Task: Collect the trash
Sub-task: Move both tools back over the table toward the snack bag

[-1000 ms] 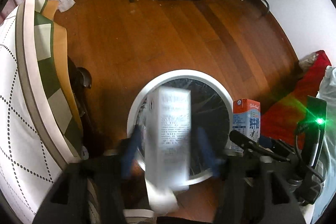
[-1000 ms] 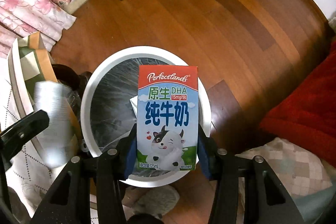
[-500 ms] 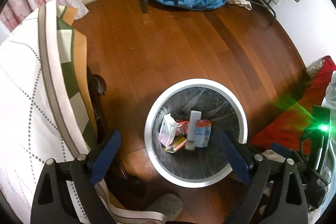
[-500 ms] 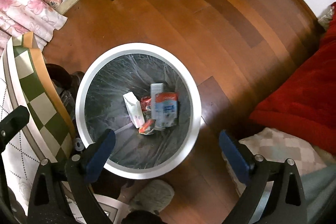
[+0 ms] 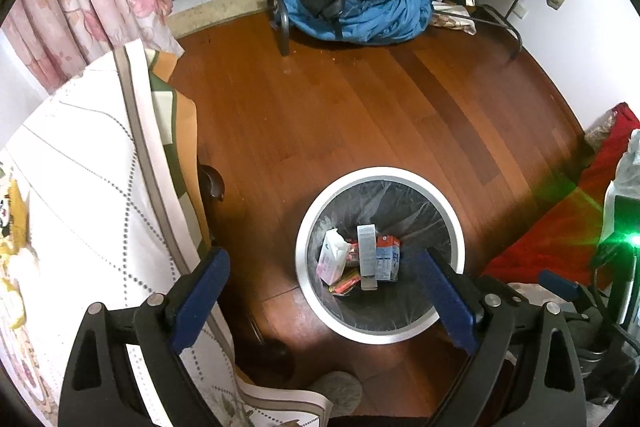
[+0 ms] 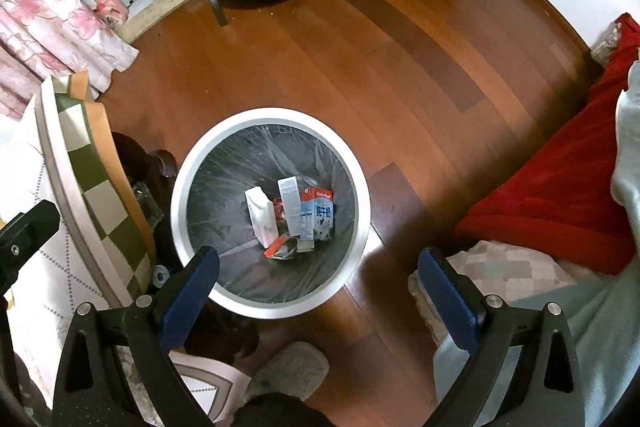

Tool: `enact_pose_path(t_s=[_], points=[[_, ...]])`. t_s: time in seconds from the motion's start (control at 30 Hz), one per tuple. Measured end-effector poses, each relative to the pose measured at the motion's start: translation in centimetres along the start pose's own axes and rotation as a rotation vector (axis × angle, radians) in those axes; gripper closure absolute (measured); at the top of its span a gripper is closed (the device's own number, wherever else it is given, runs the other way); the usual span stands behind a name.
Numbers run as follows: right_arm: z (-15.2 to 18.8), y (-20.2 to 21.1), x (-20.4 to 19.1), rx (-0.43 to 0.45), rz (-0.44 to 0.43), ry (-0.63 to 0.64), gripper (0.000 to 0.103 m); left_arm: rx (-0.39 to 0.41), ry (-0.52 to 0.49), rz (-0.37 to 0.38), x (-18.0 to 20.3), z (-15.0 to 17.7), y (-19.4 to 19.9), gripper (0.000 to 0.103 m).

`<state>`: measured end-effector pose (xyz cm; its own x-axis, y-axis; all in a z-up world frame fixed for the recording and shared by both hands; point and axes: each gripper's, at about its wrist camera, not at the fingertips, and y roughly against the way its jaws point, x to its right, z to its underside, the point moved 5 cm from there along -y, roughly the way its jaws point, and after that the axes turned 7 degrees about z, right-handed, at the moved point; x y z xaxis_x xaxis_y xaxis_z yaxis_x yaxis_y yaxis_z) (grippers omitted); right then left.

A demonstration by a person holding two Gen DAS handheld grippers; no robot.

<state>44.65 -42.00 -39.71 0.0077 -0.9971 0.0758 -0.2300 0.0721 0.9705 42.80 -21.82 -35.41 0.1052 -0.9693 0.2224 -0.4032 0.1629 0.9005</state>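
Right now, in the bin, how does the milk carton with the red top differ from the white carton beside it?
The milk carton is blue and white with a red top band and printed graphics; the white carton is nearly plain. The milk carton lies at the right of the pile, the white carton at the left, with a tall grey-white box between them. Both lie loose at the bottom of the lined trash bin, held by neither gripper.

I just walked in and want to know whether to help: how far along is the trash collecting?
Mostly done, it seems. The bin already holds a milk carton, a white box, a white pack and wrappers. Nothing is in hand: the left claw and right claw are open and empty. No loose trash shows on the floor.
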Motion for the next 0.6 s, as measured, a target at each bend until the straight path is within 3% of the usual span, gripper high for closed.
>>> enact_pose_path(t_s=[0.4, 0.6], points=[[0.6, 9.8, 0.3, 0.127, -0.049, -0.020, 0.002, 0.099, -0.022, -0.018, 0.2, -0.1, 7.2, 0.007], [0.3, 16.1, -4.1, 0.209, -0.136, 0.022, 0.002, 0.218, 0.053, -0.053, -4.7, -1.2, 13.8, 0.007]])
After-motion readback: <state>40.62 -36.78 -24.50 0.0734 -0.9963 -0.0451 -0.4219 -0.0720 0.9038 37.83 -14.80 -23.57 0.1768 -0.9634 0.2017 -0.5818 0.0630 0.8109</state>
